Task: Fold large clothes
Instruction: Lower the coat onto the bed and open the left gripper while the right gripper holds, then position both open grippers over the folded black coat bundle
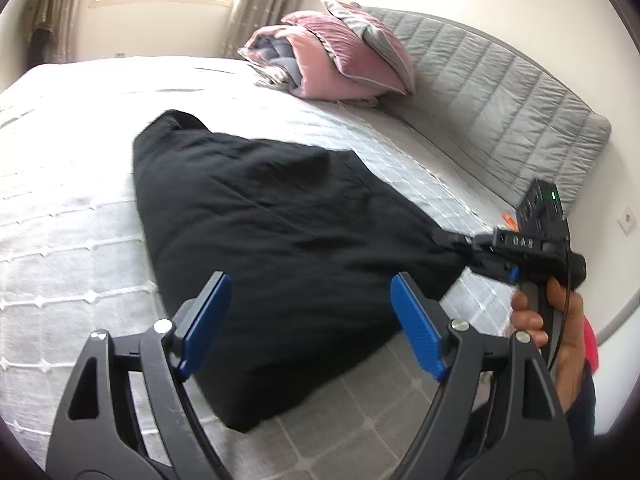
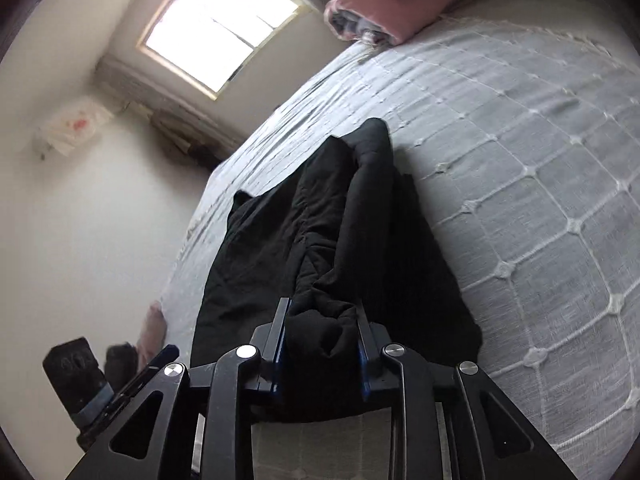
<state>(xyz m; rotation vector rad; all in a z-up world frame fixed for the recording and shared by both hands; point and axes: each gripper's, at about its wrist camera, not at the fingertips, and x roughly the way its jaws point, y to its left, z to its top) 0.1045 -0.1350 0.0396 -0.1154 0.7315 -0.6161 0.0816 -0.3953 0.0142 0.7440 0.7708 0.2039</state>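
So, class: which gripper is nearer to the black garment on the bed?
Right. The right gripper is clamped on a bunched corner of the black garment. The left gripper is open and hovers just above the garment's near edge, with no cloth between its pads.

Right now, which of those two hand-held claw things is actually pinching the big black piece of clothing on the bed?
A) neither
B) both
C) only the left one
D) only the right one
D: the right gripper has its blue pads clamped on a bunched corner of the black garment, while the left gripper hangs wide open above the cloth with nothing between its pads.
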